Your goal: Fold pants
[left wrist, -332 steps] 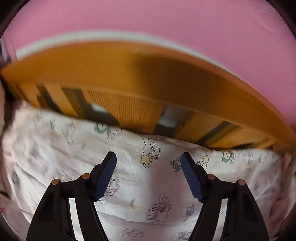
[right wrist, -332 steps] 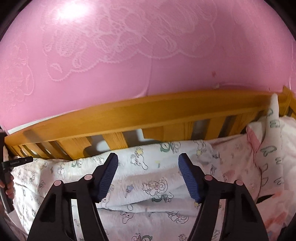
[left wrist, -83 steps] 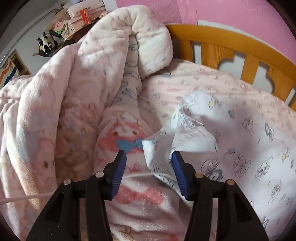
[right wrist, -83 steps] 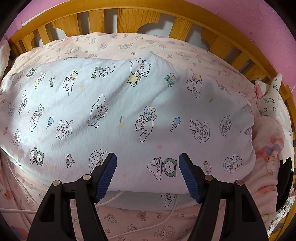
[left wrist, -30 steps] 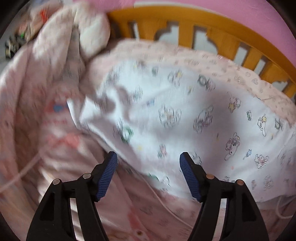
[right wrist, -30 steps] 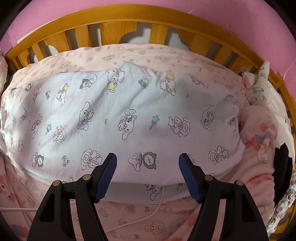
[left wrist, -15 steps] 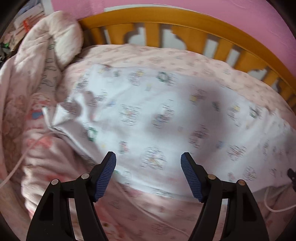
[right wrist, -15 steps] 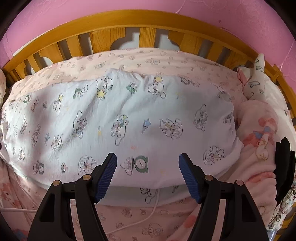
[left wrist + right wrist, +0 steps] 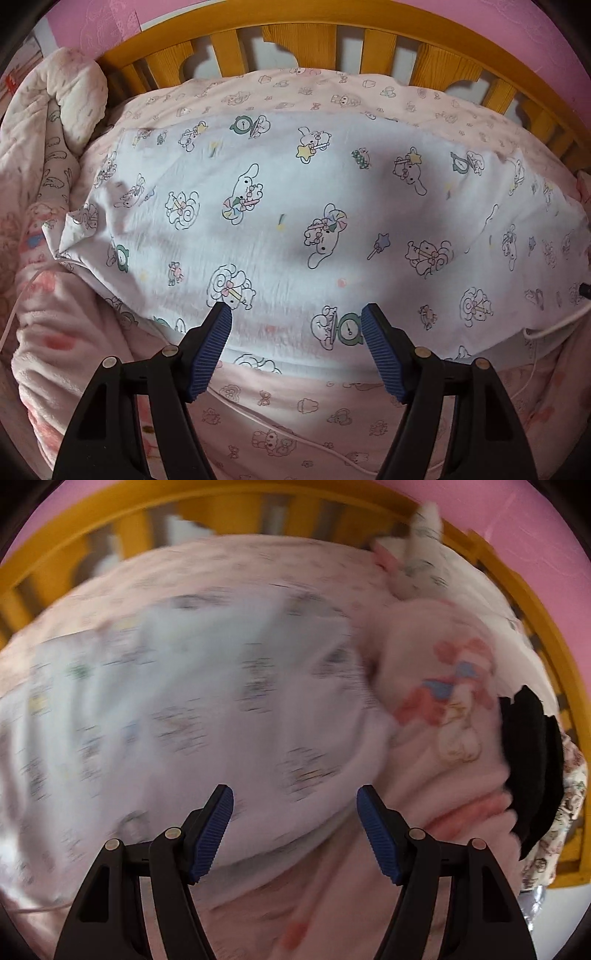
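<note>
The pants [image 9: 288, 225] are white with cartoon prints and lie spread flat across the pink printed bed sheet [image 9: 280, 417]. In the left wrist view my left gripper [image 9: 297, 328] is open and empty, hovering over the pants' near edge. In the right wrist view the pants [image 9: 177, 716] are blurred by motion. My right gripper [image 9: 295, 806] is open and empty above their near right part.
A yellow wooden bed rail [image 9: 332, 40] runs along the far side. A pink fluffy blanket [image 9: 40, 177] is heaped at the left and also shows in the right wrist view [image 9: 443, 716]. A white cable [image 9: 280, 432] lies on the sheet. A black cloth [image 9: 532, 764] lies at the right.
My left gripper has swung right and now faces the middle of the pants. My right gripper is moving fast to the right, so its view is blurred.
</note>
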Demonstrator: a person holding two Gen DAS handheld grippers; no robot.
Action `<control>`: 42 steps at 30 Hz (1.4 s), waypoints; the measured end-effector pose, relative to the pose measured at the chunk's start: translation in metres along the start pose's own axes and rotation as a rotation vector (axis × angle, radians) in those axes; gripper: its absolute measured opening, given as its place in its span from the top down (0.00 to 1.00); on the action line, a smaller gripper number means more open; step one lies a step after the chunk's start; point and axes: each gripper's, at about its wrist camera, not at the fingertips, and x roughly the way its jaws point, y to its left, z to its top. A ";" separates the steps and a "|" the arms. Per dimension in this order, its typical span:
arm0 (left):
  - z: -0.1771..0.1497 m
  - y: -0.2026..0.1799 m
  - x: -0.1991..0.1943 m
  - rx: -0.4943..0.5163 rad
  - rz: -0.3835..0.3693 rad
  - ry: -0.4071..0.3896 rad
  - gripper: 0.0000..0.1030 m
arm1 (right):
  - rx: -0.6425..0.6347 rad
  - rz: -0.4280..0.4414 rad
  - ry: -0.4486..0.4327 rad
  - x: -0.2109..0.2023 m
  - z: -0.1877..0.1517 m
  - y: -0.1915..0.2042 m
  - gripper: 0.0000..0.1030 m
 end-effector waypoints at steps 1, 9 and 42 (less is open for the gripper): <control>0.000 0.000 0.000 -0.002 -0.002 0.002 0.31 | 0.009 -0.006 0.016 0.006 0.005 -0.004 0.31; -0.001 -0.009 0.003 0.027 0.008 0.001 0.31 | 0.062 0.025 0.130 0.047 0.020 -0.032 0.95; -0.026 0.004 -0.202 0.092 -0.188 -0.334 0.36 | -0.128 0.240 -0.336 -0.259 -0.057 -0.111 0.67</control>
